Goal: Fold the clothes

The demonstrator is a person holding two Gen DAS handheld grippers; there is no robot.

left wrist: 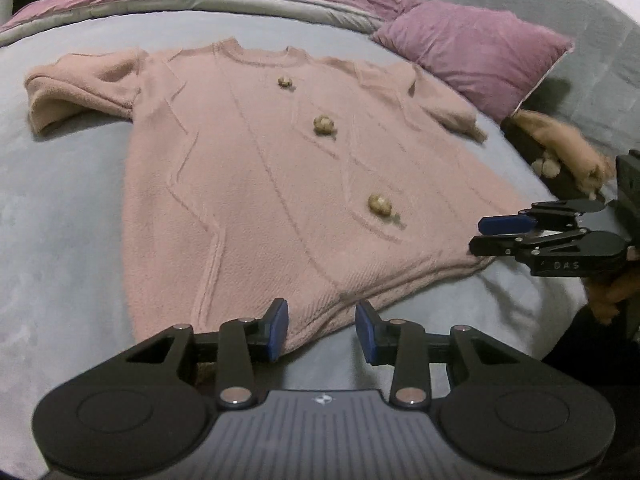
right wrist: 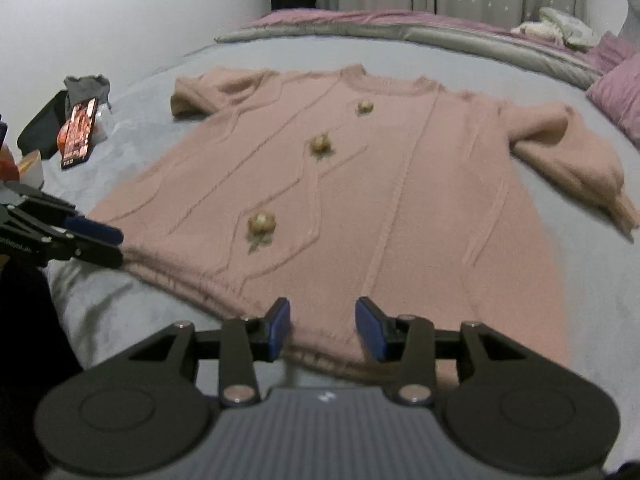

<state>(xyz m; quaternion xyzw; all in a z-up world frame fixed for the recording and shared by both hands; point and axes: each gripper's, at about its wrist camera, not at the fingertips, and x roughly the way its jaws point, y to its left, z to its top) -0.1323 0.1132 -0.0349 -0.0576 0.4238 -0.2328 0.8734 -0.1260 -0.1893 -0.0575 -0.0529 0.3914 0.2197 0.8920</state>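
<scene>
**Both grippers hovering open at the sweater hem, nothing gripped**

- Pink short-sleeved knit sweater with raised cable lines (left wrist: 256,184) is lying flat, front up, on the grey-blue bed cover (left wrist: 60,208), neck toward the far side, hem nearest the cameras.
- Three small tan knitted flowers (left wrist: 324,125) are running down its front; stitch detail is too blurred to make out.
- Left gripper (left wrist: 322,330) is sitting at the hem, blue pads (left wrist: 279,328) spread apart, fabric showing between them but not pinched.
- Right gripper (right wrist: 323,328) is doing the same further along the hem, jaws apart, holding nothing. In the left view it is showing side-on at the right edge, its body cut off by the frame.
- Hem directly under both grippers is partly hidden by the fingers; can't tell whether the pads are touching the cloth.
- Purple velvet pillow (left wrist: 472,56) is lying just beyond the sweater's one sleeve.
- Phone with a lit screen (right wrist: 79,133) is lying on the cover well apart from the sweater; screen content unreadable.
- Tan fuzzy shape (left wrist: 560,140) beside the pillow is blurred, unidentifiable.
</scene>
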